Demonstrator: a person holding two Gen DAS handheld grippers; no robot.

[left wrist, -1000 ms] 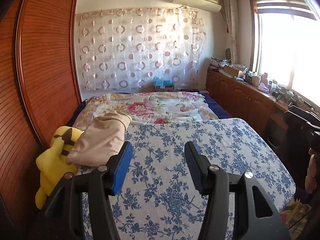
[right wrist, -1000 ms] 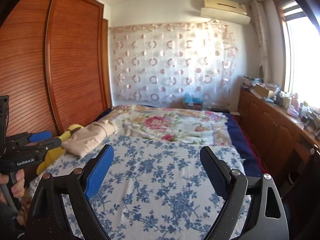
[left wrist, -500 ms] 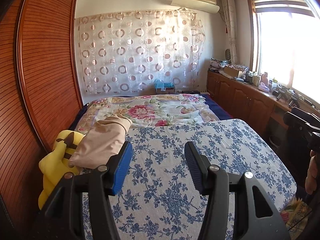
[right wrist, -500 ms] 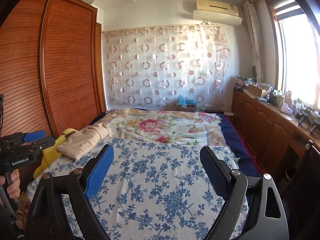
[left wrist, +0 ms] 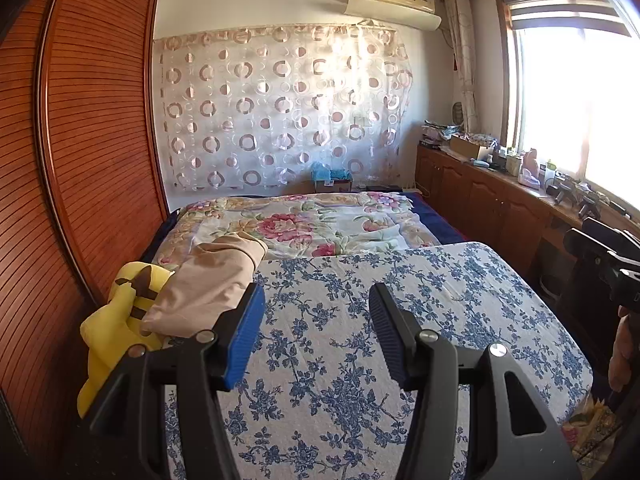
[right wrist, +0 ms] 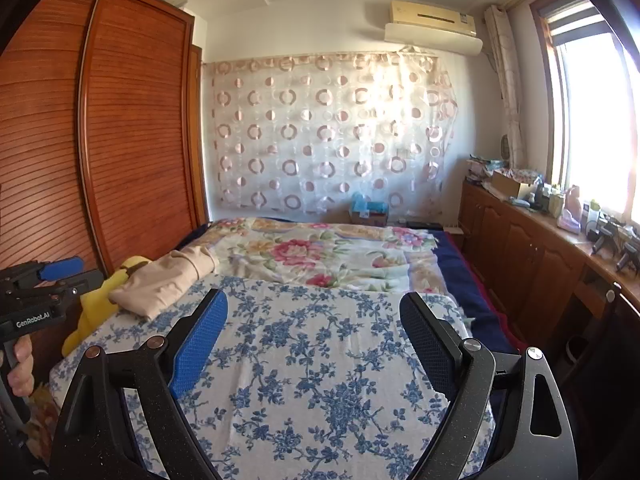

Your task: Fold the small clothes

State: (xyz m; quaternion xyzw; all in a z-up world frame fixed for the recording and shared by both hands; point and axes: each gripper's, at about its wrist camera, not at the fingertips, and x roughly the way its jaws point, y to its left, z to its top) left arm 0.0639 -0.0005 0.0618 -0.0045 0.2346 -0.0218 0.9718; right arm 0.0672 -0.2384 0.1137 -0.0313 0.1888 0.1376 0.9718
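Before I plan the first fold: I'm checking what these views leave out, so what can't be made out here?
- Beige garment: bunched up in both views, so its type and edges are unreadable.
- Yellow plush: partly under the garment; left gripper frame cuts it off.
- Bed cover: near edge hidden by right gripper frame.
- Counter items: too small, washed out by window glare.

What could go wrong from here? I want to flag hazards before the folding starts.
1. The beige folded garment lies at the left edge of the blue floral quilted cover, partly on the yellow plush toy; a pinch there might catch the toy or push both off the edge.
2. The open left gripper and open right gripper both hang above bare cover; closing low could snag the cover instead.
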